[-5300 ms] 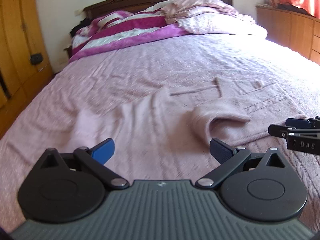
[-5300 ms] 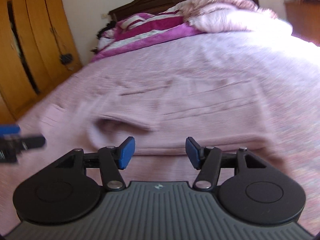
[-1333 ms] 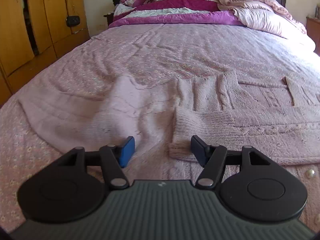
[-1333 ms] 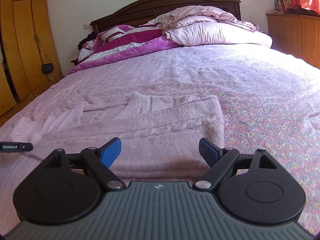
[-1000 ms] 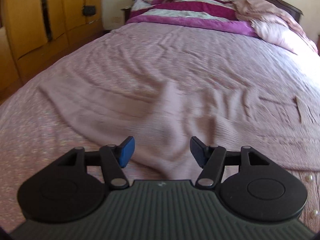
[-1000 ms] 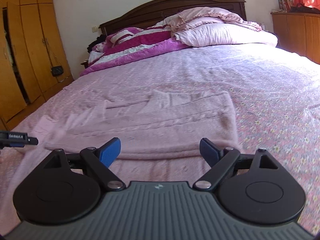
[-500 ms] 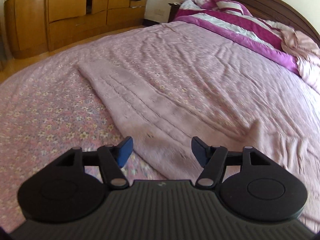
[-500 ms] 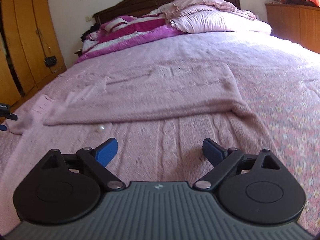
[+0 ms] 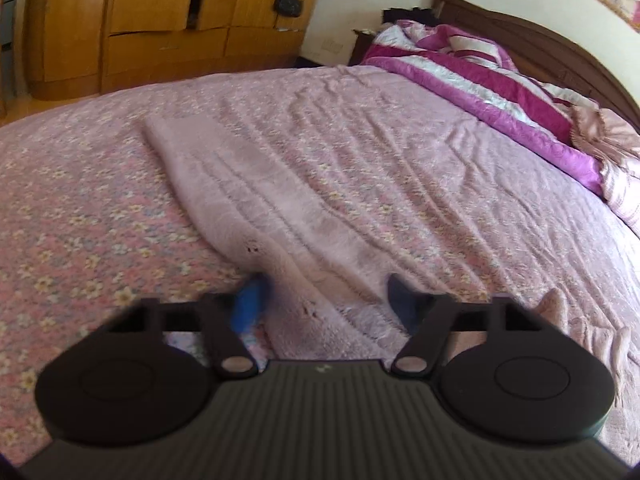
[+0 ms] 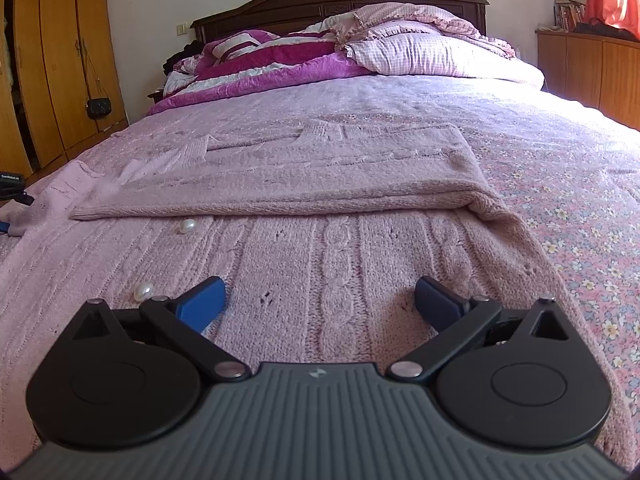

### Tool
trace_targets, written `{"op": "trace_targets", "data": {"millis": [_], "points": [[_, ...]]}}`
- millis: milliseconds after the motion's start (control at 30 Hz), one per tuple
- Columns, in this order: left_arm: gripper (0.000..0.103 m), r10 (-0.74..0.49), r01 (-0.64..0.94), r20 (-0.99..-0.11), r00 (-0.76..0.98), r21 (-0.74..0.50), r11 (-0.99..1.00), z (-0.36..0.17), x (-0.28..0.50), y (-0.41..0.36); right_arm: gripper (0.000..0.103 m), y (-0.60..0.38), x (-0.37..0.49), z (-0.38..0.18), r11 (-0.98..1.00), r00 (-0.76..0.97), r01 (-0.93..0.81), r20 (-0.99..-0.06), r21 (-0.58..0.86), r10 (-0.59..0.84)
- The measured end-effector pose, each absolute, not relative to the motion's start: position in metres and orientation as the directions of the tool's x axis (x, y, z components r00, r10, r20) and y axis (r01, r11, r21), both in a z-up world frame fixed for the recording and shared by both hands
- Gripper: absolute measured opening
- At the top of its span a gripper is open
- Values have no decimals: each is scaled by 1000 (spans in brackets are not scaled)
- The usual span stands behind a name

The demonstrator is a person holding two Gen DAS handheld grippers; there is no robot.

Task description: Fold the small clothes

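A pale pink knitted cardigan [image 10: 344, 256] with pearl buttons [image 10: 187, 225] lies flat on the bed, its right side folded over the body. Its left sleeve [image 9: 244, 200] stretches out flat toward the bed's left edge. My left gripper [image 9: 326, 304] is open, low over the sleeve near its shoulder end, fingers on either side of the knit. My right gripper [image 10: 320, 300] is open just above the cardigan's lower front panel. The left gripper's tip [image 10: 10, 188] shows at the left edge of the right wrist view.
The bed has a pink floral cover [image 9: 80, 220]. Striped magenta quilt [image 10: 256, 60] and pillows [image 10: 432, 56] are piled at the dark headboard. Wooden wardrobes [image 9: 140, 20] stand left of the bed, a wooden dresser [image 10: 592, 68] on the right.
My left gripper swung left from the cardigan body to the outstretched sleeve and dropped low over it. My right gripper moved forward and down over the lower front panel. Both stayed open.
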State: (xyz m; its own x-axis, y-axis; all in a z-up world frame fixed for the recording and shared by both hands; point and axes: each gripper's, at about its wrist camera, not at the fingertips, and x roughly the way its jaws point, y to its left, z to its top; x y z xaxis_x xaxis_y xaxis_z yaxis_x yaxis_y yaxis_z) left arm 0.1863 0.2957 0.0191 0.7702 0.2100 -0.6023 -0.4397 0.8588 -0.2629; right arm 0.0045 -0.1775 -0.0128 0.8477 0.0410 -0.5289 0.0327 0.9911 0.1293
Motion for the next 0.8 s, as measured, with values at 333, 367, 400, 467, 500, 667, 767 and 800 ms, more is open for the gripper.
{"op": "trace_targets", "data": {"millis": [333, 367, 400, 467, 500, 667, 767, 800], "points": [[11, 284, -410, -443, 850, -218, 886, 68, 135, 279, 103, -179, 3, -13, 989, 851, 30, -523, 142, 49], [11, 280, -393, -421, 863, -212, 895, 75, 128, 275, 103, -180, 3, -13, 989, 852, 29, -520, 146, 51], [11, 274, -376, -400, 875, -203, 904, 83, 122, 270, 103, -181, 3, -14, 988, 854, 29, -518, 151, 54], [11, 249, -335, -358, 900, -201, 921, 97, 110, 259, 103, -183, 1, -13, 986, 856, 27, -514, 164, 62], [11, 233, -314, -339, 912, -206, 927, 104, 106, 252, 103, -184, 1, -13, 985, 856, 27, -513, 171, 66], [11, 132, -198, -281, 951, -224, 954, 127, 93, 207, 103, -188, -2, -9, 978, 853, 31, -515, 207, 82], [11, 55, -116, -266, 962, -221, 968, 131, 92, 173, 103, -194, -5, -5, 963, 856, 43, -508, 267, 102], [11, 31, -90, -265, 964, -212, 973, 130, 91, 161, 103, -195, -6, -4, 958, 855, 48, -508, 284, 108]]}}
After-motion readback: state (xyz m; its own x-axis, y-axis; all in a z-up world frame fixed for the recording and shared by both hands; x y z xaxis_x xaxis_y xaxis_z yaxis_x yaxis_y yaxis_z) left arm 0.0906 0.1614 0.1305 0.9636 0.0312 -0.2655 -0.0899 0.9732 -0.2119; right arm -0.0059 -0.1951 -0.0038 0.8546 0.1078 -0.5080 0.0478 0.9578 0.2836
